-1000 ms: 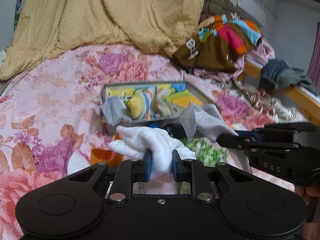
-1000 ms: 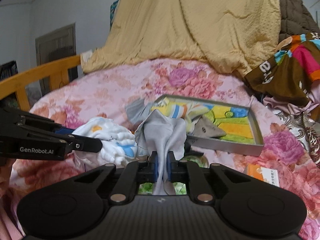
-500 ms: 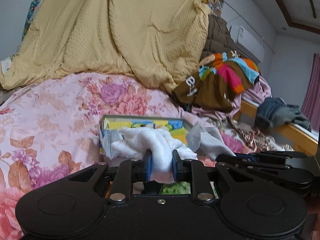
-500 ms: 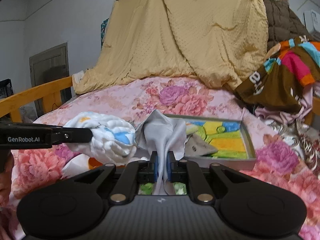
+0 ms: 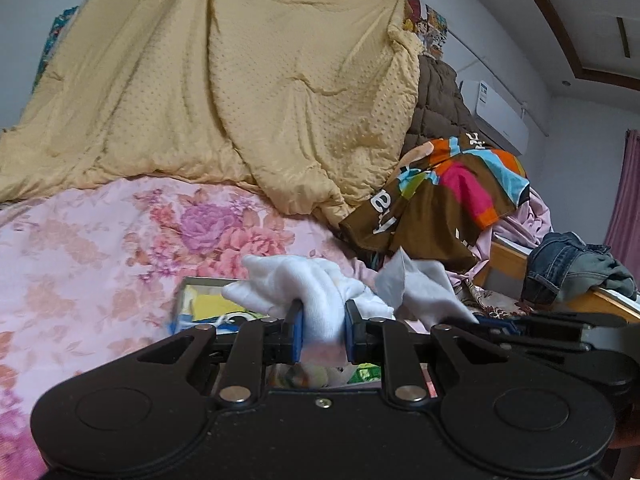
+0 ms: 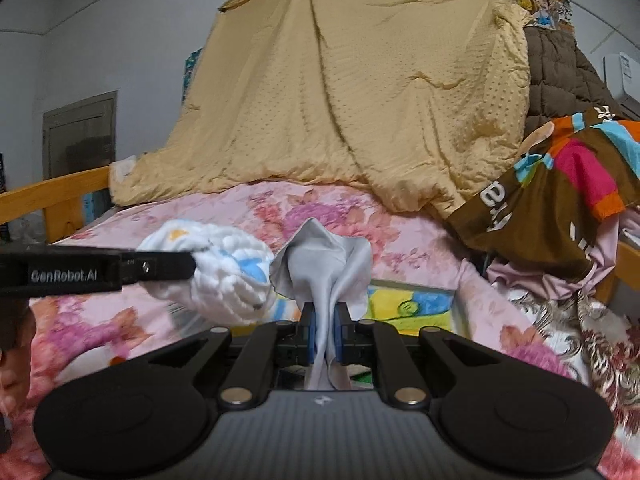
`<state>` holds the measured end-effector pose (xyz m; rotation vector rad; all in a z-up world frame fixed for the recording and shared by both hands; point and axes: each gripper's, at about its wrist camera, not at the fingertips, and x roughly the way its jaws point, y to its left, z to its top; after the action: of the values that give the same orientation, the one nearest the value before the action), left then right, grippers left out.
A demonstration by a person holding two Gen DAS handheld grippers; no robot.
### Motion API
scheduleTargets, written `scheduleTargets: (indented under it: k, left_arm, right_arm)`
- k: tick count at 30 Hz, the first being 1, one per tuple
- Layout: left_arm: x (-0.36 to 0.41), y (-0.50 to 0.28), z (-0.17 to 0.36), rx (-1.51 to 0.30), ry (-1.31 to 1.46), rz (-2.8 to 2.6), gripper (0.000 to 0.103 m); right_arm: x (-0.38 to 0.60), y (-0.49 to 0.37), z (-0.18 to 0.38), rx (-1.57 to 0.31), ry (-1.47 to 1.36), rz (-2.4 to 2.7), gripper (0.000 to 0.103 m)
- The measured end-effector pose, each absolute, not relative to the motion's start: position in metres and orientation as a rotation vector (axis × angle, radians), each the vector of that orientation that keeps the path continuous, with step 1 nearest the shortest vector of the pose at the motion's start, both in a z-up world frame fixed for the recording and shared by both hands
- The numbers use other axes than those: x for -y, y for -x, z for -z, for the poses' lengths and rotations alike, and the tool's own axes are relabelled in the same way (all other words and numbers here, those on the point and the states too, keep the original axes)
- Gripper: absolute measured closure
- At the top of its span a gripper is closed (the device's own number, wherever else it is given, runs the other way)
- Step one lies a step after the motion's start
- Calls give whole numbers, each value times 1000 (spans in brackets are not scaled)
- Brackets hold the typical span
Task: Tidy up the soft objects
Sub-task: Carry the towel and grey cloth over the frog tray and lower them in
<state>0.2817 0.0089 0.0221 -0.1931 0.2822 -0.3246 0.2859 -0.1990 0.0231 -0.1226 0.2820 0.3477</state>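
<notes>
My left gripper [image 5: 321,312] is shut on a bunched white cloth [image 5: 304,284], held up above the floral bed. In the right wrist view that same white cloth [image 6: 224,268] shows blue and orange marks, at the tip of the left gripper's finger [image 6: 160,266]. My right gripper [image 6: 324,316] is shut on a thin grey cloth [image 6: 324,260] that fans out above the jaws; the grey cloth [image 5: 416,284] hangs just right of the white one. Behind both lies a grey tray [image 6: 456,304] with yellow, green and blue cloths inside, mostly hidden by the grippers.
The bed has a pink floral cover [image 5: 100,248]. A big yellow quilt [image 5: 240,88] is piled at the back, with a brown multicoloured garment [image 5: 448,200] to its right. Jeans [image 5: 568,268] lie on the wooden bed rail [image 5: 600,304] at right; another rail [image 6: 52,188] runs at left.
Both grippers have risen and tilted up with their cloths still held; the tray has sunk low in both views and more of the quilt and wall shows.
</notes>
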Motion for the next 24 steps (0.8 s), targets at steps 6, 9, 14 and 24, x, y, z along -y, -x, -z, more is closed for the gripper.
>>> scheduleTargets:
  k: [6, 9, 14, 24]
  left_arm:
    - [19, -328, -9, -316, 216, 334, 82]
    - [33, -351, -5, -325, 231, 334, 82]
    - [59, -385, 3, -362, 254, 330, 82]
    - [99, -428, 31, -474, 201, 305, 82]
  right_arm:
    - [219, -334, -18, -297, 74, -296, 93]
    - [232, -353, -12, -311, 43, -277, 93]
    - [254, -382, 2, -361, 6, -249, 93]
    - [282, -420, 33, -480, -69, -225, 93]
